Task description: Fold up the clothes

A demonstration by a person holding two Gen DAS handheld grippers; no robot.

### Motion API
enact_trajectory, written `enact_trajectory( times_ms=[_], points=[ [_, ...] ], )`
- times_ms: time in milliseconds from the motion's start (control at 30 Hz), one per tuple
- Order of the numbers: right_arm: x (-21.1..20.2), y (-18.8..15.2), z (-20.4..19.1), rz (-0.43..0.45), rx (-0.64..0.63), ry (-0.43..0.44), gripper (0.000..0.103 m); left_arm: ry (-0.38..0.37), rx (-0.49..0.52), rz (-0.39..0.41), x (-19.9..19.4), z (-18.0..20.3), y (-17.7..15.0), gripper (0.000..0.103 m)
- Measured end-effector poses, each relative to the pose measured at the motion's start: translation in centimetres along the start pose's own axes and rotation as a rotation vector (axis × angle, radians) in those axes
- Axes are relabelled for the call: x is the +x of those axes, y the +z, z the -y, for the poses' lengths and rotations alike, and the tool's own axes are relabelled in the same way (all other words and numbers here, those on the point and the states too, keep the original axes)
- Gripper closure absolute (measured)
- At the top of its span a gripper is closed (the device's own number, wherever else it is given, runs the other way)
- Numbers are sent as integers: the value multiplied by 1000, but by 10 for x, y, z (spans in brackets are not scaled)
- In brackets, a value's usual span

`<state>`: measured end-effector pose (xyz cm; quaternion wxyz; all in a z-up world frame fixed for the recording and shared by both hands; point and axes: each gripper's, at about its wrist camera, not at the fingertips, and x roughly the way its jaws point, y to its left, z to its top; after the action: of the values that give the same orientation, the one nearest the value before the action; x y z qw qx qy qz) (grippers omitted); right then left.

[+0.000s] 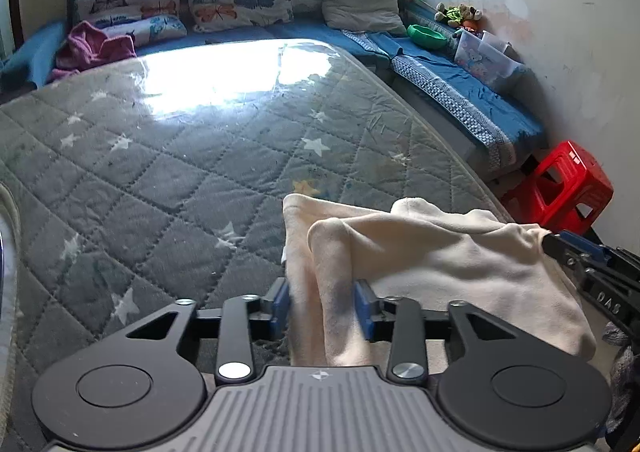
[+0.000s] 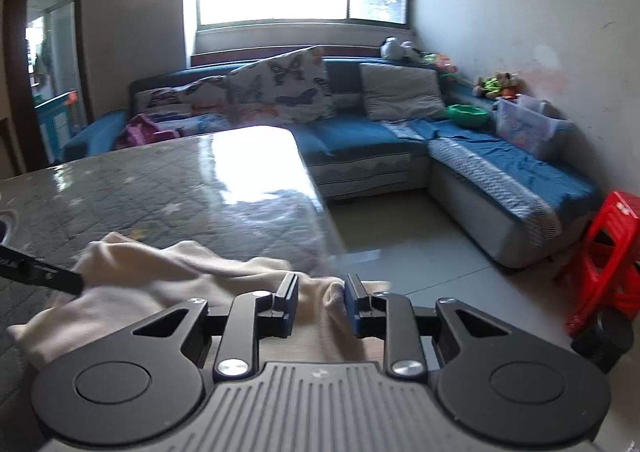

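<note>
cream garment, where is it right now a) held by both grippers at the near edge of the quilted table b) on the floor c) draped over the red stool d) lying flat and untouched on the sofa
a: the cream garment sits bunched between the blue pads of the left gripper and the right gripper, over the quilted table.

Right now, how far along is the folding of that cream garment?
Early. Done: nothing looks neatly folded yet; the cream garment lies bunched at the near edge of the quilted table. In hand: the left gripper has cloth between its jaws, and the right gripper holds another part near the table's edge. Left: spreading it flat, making the folds, and the purple garment on the sofa is untouched.
</note>
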<state>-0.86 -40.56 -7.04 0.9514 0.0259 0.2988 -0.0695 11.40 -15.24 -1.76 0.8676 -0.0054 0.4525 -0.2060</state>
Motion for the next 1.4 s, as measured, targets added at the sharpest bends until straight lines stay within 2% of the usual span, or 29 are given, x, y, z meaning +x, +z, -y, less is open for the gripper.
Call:
enact_trajectory(
  times_ms=[167, 200, 500, 867, 1167, 1400],
  points=[
    [12, -2, -10, -34, -12, 12, 67, 19, 26, 6, 1, 4, 0, 57],
    [14, -2, -10, -39, -14, 10, 63, 20, 30, 6, 1, 4, 0, 56],
    [15, -1, -2, -41, -17, -23, 62, 47, 46, 9, 5, 5, -2, 52],
    [-8, 3, -20, 26, -106, -3, 50, 69, 74, 20, 4, 9, -4, 52],
    [-23, -14, -43, 0, -164, 71, 46, 88, 92, 23, 4, 10, -9, 52],
    [-40, -31, -46, -13, -162, 76, 45, 96, 98, 38, -3, 9, -14, 50]
  ],
)
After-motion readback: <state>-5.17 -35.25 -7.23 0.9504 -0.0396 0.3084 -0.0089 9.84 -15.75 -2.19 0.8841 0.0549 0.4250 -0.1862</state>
